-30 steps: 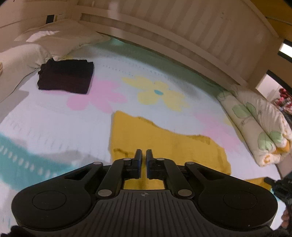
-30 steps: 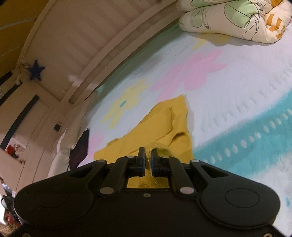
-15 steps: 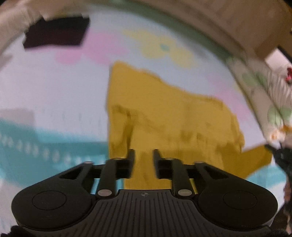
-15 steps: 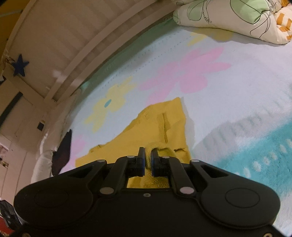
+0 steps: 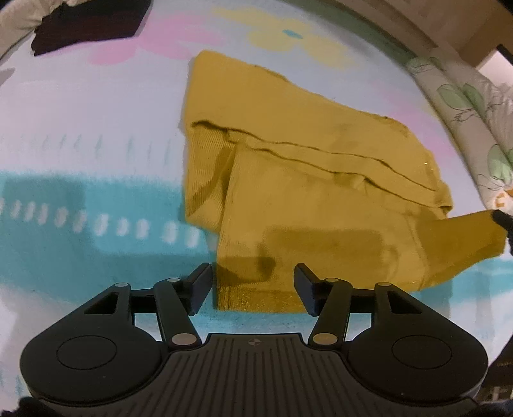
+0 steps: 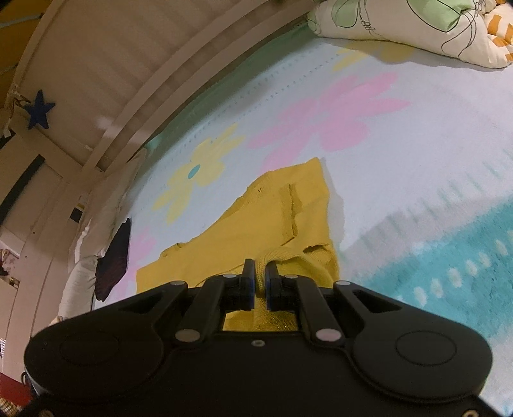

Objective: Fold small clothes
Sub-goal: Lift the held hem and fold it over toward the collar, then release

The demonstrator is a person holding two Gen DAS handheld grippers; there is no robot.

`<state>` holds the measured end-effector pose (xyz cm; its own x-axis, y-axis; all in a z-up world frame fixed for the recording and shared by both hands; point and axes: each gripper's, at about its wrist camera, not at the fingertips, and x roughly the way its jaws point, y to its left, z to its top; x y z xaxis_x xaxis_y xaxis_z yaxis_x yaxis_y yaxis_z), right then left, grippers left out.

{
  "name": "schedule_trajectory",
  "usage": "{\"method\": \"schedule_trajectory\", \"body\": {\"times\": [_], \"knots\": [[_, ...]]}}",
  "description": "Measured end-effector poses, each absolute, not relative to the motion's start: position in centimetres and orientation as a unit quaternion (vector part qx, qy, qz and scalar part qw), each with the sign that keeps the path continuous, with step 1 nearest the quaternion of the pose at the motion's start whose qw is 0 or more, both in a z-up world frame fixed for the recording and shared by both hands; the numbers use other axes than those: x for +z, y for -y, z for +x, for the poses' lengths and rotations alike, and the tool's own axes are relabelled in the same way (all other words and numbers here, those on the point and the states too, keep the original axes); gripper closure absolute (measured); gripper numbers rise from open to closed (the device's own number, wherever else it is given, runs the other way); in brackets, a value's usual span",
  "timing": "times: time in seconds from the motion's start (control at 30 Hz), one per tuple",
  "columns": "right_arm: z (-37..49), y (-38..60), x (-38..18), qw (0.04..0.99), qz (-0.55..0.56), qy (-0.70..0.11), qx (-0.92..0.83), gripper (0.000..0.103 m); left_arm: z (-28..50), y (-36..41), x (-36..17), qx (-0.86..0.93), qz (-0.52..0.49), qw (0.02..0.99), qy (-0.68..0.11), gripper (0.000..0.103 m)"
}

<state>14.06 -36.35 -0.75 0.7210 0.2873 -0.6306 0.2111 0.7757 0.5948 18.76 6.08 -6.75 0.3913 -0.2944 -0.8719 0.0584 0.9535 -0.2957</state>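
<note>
- We hold two sets of tongs over a bed with a flowered blanket (image 5: 96, 134), and we take the yellow garment (image 5: 304, 179) on that blanket as our landmark.
- The garment lies partly folded, one layer doubled over another, its long axis running from the left tongs' side across toward the right tongs' side.
- The left tongs (image 5: 253, 287) are spread wide, pinching nothing; the garment's near hem sits just ahead of them and between the two fingers, so these tongs are the nearer to that edge.
- The right tongs (image 6: 259, 285) are pressed together on a bunched yellow fold at the garment's near end, and in the left view that end (image 5: 465, 243) reads as lifted off the blanket, though we judge this only from its angle.
- A dark folded garment (image 5: 89, 25) rests well beyond the yellow one, near a pale pillow (image 6: 80, 272); a flowered quilt (image 6: 416, 25) lies beyond the garment's right end.
- Against a second ago, our left tongs have gone from nearly closed to spread, and their view has tipped down so the garment fills far more of it.
- The right tongs' pinch is unchanged over that second.
- The coming move, as we judge it, turns on whether the left tongs close on that near hem.
</note>
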Motion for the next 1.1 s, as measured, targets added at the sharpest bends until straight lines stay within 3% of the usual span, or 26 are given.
{"method": "schedule_trajectory", "body": {"times": [0.13, 0.17, 0.2, 0.4, 0.63, 1.1], "knots": [[14.0, 36.5, -0.8, 0.865, 0.334, -0.373, 0.025, 0.089, 19.3, -5.7, -7.6, -0.109, -0.111, 0.833, -0.53, 0.05], [14.0, 36.5, -0.8, 0.865, 0.335, -0.373, 0.024, 0.089, 19.3, -5.7, -7.5, -0.115, -0.112, 0.836, -0.525, 0.058], [14.0, 36.4, -0.9, 0.864, 0.336, -0.374, 0.025, 0.089, 19.2, -5.6, -7.4, -0.123, -0.113, 0.837, -0.521, 0.101], [14.0, 36.8, -0.9, 0.861, 0.344, -0.375, 0.03, 0.089, 17.8, -5.5, -3.1, -0.161, -0.146, 0.862, -0.459, 0.098], [15.9, 37.5, 0.0, 0.86, 0.359, -0.361, 0.029, 0.089, 21.6, -8.0, 1.1, -0.129, -0.218, 0.886, -0.388, 0.098], [24.4, 37.5, -3.4, 0.842, 0.381, -0.383, 0.0, 0.089, 30.2, -9.0, -1.7, -0.064, -0.244, 0.888, -0.384, 0.098]]}}
